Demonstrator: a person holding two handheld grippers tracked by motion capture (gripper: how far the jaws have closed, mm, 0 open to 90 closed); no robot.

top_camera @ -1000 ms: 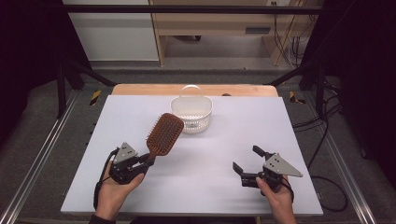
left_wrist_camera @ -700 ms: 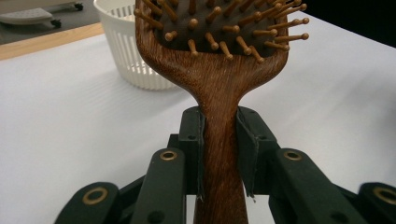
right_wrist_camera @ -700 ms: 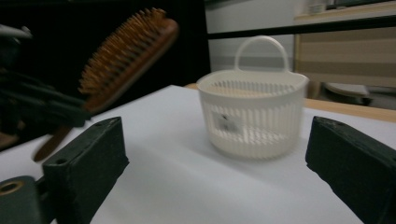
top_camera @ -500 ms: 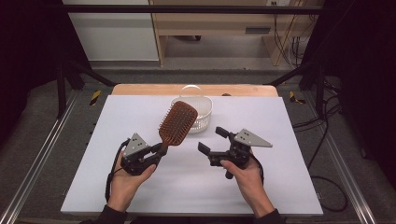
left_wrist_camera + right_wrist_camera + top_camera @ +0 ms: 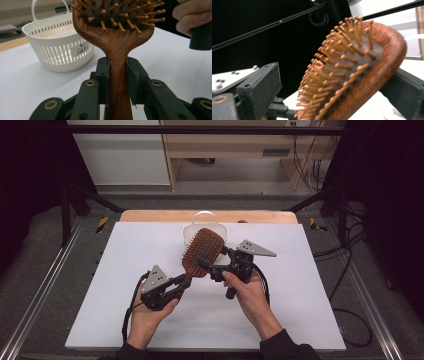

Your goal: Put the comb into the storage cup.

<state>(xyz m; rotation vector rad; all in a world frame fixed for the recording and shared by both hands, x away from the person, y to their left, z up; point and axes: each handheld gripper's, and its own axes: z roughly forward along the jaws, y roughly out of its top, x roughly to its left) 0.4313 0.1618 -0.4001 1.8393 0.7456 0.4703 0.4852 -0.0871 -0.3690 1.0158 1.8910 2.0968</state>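
Wooden hairbrush (image 5: 202,253): centre of frame, raised above white desk (image 5: 310,285), bristles up. Handle clamped in left gripper (image 5: 181,283) fingers (image 5: 102,75). Right gripper (image 5: 212,265) at brush head, fingers (image 5: 259,85) apart either side, just closing, not pressing. White basket (image 5: 190,231): behind, upper centre.

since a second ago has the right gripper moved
Yes. The right gripper has swung in from the table's near right toward the basket, its jaws closing slightly around the hairbrush.

Hairbrush (image 5: 117,50): polished brown wood, wooden pins on dark matt cushion. Basket (image 5: 58,47): white slatted plastic. Table (image 5: 125,270): smooth matt white. Left gripper (image 5: 117,82) pads: matt black.
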